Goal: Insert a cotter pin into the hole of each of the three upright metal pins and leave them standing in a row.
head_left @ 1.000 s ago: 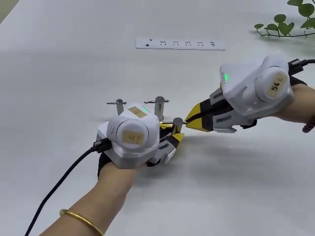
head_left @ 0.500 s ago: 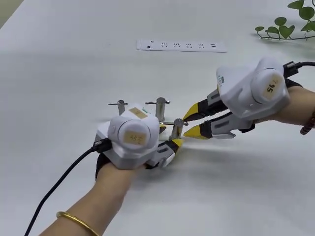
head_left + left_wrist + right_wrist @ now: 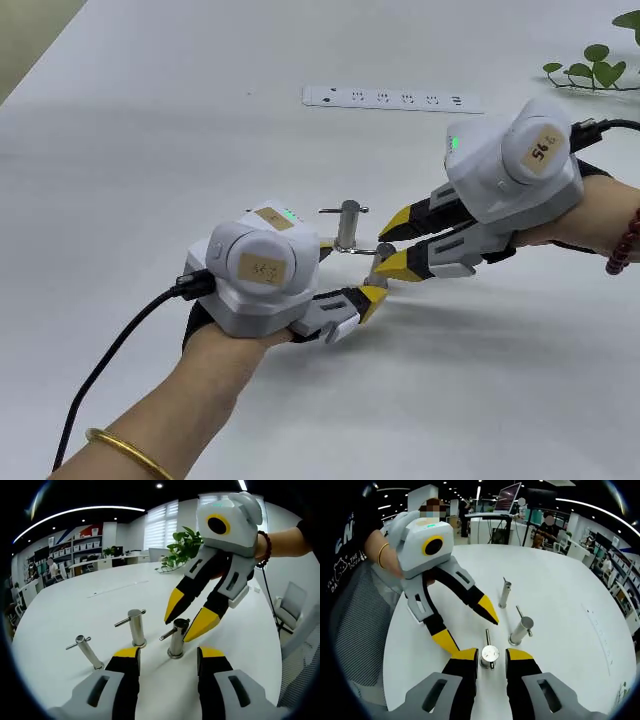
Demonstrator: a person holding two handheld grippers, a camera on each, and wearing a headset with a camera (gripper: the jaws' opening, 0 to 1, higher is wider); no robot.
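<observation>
steel pins stand upright, cotter pin through each; left fingers and right fingers wide, empty.

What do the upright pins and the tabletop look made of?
Pins: likely steel; silvery, brushed sheen with bright glints. Tabletop: smooth matte white, perhaps laminate or painted board; the look leaves it open.

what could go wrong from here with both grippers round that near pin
1. The right gripper's open jaws straddle the top of the near pin. Pulling away crooked may tip it.
2. Its cotter pin sticks out sideways near a jaw tip and might get dragged back out.
3. The left gripper sits close to the middle pin and could knock it from the row.
</observation>
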